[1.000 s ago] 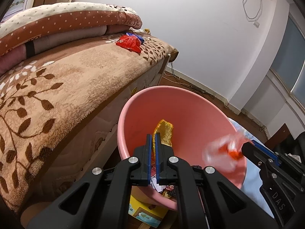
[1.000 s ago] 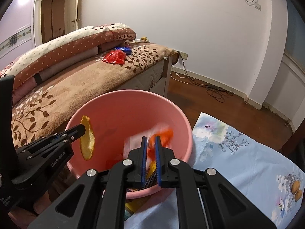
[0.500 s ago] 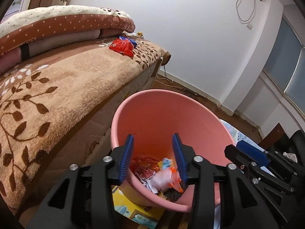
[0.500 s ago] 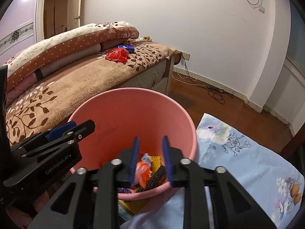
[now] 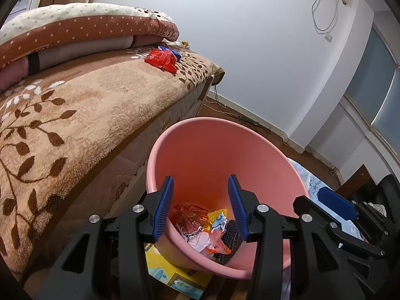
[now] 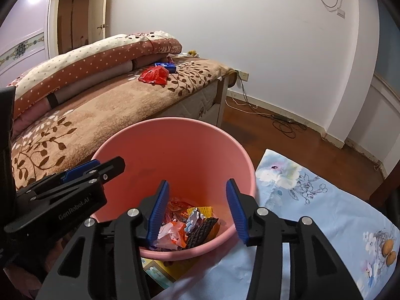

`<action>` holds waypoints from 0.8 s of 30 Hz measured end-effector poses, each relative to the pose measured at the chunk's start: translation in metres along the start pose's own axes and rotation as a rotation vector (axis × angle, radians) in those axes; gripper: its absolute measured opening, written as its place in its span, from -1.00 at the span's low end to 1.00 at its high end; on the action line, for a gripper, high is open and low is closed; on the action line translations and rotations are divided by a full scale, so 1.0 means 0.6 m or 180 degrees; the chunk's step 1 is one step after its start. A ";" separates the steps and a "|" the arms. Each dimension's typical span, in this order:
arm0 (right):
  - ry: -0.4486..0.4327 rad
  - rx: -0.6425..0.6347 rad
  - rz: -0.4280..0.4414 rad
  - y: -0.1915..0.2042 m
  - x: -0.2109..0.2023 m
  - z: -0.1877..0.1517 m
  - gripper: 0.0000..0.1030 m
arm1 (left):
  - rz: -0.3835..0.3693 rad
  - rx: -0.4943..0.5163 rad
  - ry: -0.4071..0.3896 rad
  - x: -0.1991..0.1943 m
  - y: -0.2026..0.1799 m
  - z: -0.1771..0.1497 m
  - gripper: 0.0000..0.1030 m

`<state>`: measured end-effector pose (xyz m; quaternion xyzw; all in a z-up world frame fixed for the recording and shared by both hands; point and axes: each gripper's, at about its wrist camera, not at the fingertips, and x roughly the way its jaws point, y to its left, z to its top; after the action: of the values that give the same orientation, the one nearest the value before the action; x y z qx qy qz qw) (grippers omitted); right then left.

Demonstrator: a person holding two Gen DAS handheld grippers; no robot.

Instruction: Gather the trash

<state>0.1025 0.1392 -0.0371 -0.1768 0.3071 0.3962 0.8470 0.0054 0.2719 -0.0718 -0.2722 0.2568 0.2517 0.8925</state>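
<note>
A bucket point(image 6: 175, 155) stands on the floor just beside the bed point(image 6: 100, 110), with wrappers point(image 6: 185, 222) piled in its bottom. Both grippers hang over its near rim, the left gripper point(image 5: 200, 205) nearer the bed, the right gripper point(image 6: 195, 207) beside it. A cloth point(image 6: 312, 200) lies spread to the bucket's right. On the bed, a packet point(image 6: 153, 75) rests towards the far end, with folded bedding point(image 6: 87, 62) stacked along the side away from the bucket.

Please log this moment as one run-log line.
left tongs: opening, empty | right tongs: opening, empty | pink bin: holds wrappers | red wrapper: on bed
</note>
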 end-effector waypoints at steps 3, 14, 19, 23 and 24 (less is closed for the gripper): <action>-0.0031 0.0050 0.0009 -0.007 -0.009 -0.001 -0.08 | 0.0003 -0.0005 0.0007 -0.002 -0.001 0.000 -0.11; -0.0150 0.0170 -0.0023 -0.030 -0.057 -0.020 -0.03 | 0.0007 0.0082 -0.0037 -0.024 -0.024 0.000 -0.11; -0.0204 0.0278 -0.0035 -0.048 -0.085 -0.031 0.00 | 0.0023 0.0143 -0.0066 -0.040 -0.041 -0.003 -0.11; -0.0241 0.0331 -0.0036 -0.056 -0.104 -0.039 0.02 | 0.0060 0.0209 -0.0104 -0.055 -0.055 -0.008 -0.11; -0.0253 0.0340 -0.0037 -0.059 -0.109 -0.041 0.02 | 0.0066 0.0225 -0.0110 -0.057 -0.058 -0.008 -0.11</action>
<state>0.0879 0.0668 -0.0104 -0.1172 0.2929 0.3811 0.8691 -0.0012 0.2332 -0.0426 -0.2334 0.2529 0.2564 0.9032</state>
